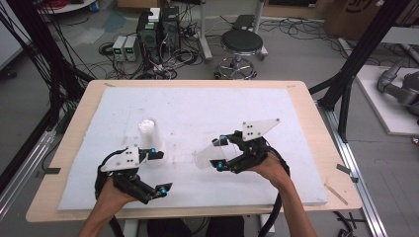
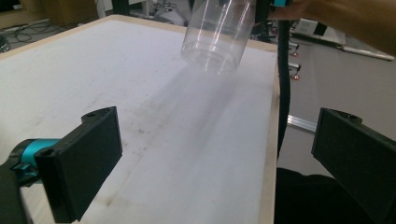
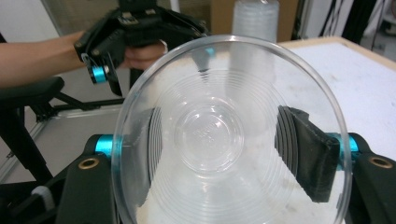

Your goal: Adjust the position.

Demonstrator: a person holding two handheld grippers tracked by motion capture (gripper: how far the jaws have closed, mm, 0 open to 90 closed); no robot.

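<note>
White foam sheeting (image 1: 197,108) covers a wooden table, with cables, computer boxes and a stool on the floor beyond it. Toward the sheet's near right, the right gripper (image 1: 222,154) holds a clear plastic cup (image 1: 210,155) lying on its side, lifted off the sheet, both black jaws pressed against its walls. Toward the sheet's near left, the left gripper (image 1: 160,173) has its jaws spread wide with nothing between them. Just beyond it on the sheet stands what looks like a stack of clear cups (image 1: 148,136), though glare makes this hard to confirm.
</note>
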